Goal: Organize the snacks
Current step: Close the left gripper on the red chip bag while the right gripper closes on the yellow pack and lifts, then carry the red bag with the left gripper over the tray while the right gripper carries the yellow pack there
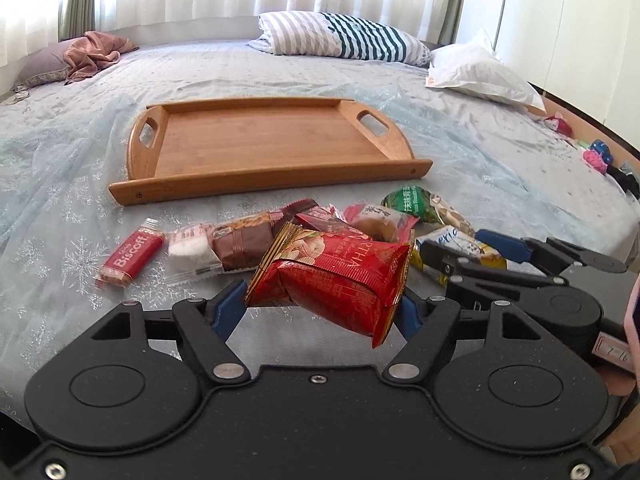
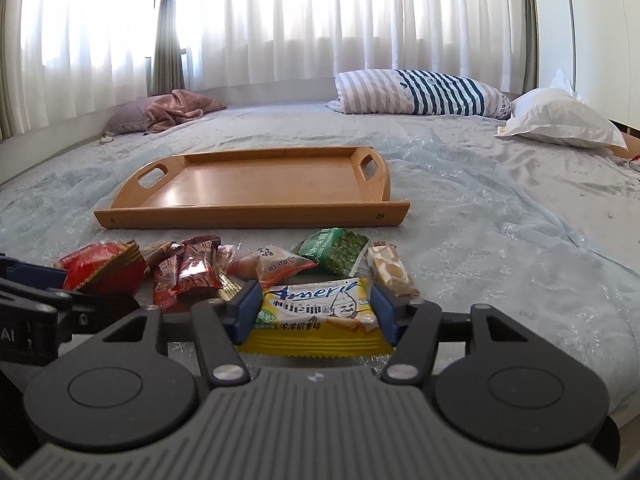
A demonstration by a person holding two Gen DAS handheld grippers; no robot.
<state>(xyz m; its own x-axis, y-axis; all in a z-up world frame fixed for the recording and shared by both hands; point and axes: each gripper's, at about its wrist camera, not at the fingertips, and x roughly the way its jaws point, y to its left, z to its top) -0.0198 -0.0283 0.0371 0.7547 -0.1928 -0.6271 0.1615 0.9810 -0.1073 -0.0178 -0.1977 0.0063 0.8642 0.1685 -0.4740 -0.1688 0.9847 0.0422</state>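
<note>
My left gripper [image 1: 320, 304] is shut on a red snack pack [image 1: 336, 276] and holds it above the bed; the pack also shows in the right wrist view [image 2: 100, 268]. My right gripper [image 2: 316, 312] is closed on a yellow-and-white Ameri wafer pack [image 2: 316, 316], low over the bed; that pack also shows in the left wrist view [image 1: 460, 252]. An empty wooden tray [image 1: 264, 148] [image 2: 256, 184] lies beyond. Loose snacks lie in a row before it: a Biscoff biscuit [image 1: 132, 258], a brown cake pack [image 1: 236, 246], a green pea pack [image 2: 334, 254], dark red bars [image 2: 188, 274].
The bed has a pale blue snowflake cover [image 1: 60, 200]. A striped pillow [image 1: 340, 36], a white pillow [image 1: 480, 68] and a pink cloth on a mauve pillow [image 1: 92, 54] lie at the far side. Small toys [image 1: 596, 156] sit at the right edge.
</note>
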